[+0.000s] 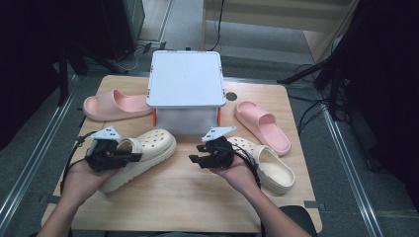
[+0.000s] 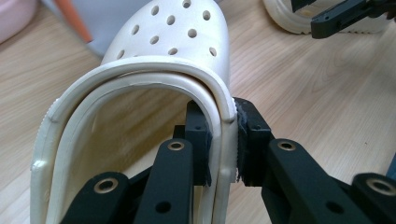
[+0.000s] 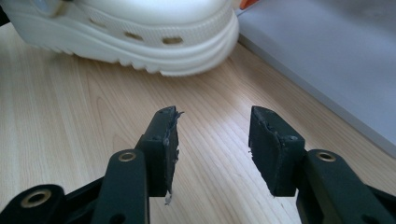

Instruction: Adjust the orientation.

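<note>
Cream foam clog (image 2: 177,51) sat pinched at its heel rim in your left hand-held gripper (image 2: 223,140); right hand-held gripper (image 3: 212,140) gaped empty. Lifting level would have suited.

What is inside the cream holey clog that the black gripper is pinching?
One pad of the left gripper sits inside the cream perforated foam clog, clamping its side wall beside the heel strap. Bare cream lining shows. The toe end, under the holed upper, is hidden.
</note>
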`<action>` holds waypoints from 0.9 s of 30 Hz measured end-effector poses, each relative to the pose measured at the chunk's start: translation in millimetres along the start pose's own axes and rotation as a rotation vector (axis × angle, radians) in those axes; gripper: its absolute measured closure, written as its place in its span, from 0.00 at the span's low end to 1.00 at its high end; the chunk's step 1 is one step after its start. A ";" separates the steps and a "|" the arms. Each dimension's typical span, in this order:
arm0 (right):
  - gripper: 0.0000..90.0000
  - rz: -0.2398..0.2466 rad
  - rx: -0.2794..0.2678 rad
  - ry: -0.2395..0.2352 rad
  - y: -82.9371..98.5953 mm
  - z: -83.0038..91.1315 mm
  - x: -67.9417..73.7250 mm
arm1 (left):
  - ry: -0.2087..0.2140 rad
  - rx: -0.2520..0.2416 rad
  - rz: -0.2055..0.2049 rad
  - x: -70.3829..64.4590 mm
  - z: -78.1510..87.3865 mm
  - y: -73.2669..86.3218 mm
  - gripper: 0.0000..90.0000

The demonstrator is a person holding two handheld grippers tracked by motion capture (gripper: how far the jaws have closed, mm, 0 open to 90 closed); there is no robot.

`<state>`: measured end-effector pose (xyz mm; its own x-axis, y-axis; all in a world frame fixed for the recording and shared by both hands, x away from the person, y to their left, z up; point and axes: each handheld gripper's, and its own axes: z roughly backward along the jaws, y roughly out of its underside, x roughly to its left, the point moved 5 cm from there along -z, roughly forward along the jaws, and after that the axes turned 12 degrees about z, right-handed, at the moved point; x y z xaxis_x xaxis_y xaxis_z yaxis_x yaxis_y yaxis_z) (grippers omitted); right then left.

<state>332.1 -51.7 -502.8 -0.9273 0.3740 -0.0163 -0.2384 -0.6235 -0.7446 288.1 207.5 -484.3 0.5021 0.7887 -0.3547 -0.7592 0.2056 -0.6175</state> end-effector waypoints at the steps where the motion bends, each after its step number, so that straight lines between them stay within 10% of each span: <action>1: 0.59 -0.005 -0.004 0.005 1.4 2.9 0.0 | 0.006 0.009 -0.008 -2.2 -2.6 -1.3 0.86; 14: 0.59 -0.068 -0.028 0.076 22.9 29.5 0.3 | 0.069 0.090 -0.080 -33.2 -47.4 -18.2 0.86; 27: 0.59 -0.075 -0.001 0.086 30.1 24.5 6.5 | 0.107 0.129 -0.111 -40.0 -58.2 -15.2 0.85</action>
<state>311.8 -84.9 -509.0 -0.8788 0.4768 -0.0173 -0.3057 -0.5905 -0.7469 303.6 139.1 -501.6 0.6219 0.6923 -0.3659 -0.7397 0.3660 -0.5647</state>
